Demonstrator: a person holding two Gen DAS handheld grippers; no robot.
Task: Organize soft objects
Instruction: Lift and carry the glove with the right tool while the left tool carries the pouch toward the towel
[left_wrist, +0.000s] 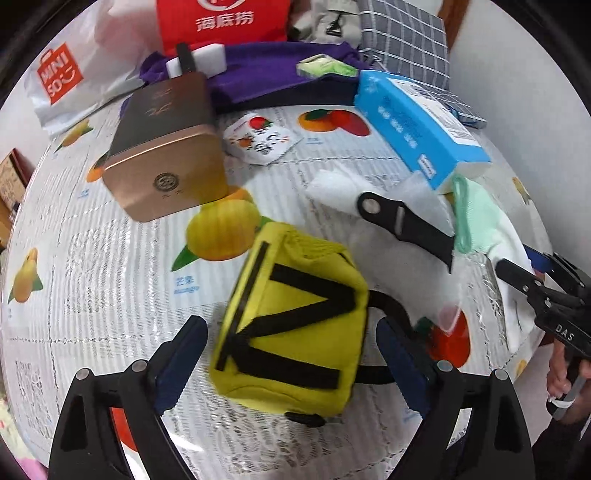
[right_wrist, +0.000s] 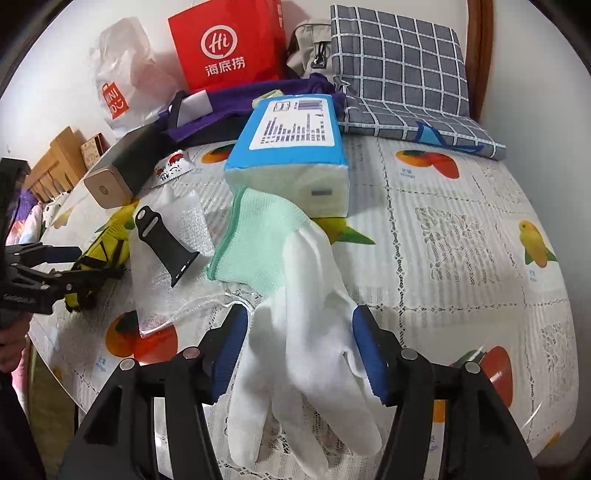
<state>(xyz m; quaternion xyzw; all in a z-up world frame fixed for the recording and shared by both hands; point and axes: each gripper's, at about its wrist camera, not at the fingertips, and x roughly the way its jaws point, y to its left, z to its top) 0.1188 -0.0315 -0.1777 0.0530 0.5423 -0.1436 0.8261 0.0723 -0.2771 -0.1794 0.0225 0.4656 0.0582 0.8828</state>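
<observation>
Two handheld grippers poised over soft items on a fruit-print tablecloth (right_wrist: 461, 229).

Low in the left wrist view, the left gripper (left_wrist: 291, 347) stands with jaws spread wide around a yellow pouch (left_wrist: 295, 317) with black straps, pads clear of its sides. At lower centre of the right wrist view, the right gripper (right_wrist: 299, 354) is parted either side of a white glove (right_wrist: 306, 354) with a green cuff, lying flat, its cuff against a blue tissue pack (right_wrist: 291, 147).

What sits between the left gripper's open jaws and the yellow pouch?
Nothing visible. The left gripper already straddles the yellow pouch, with both fingers beside it and only small gaps of tablecloth between.
</observation>
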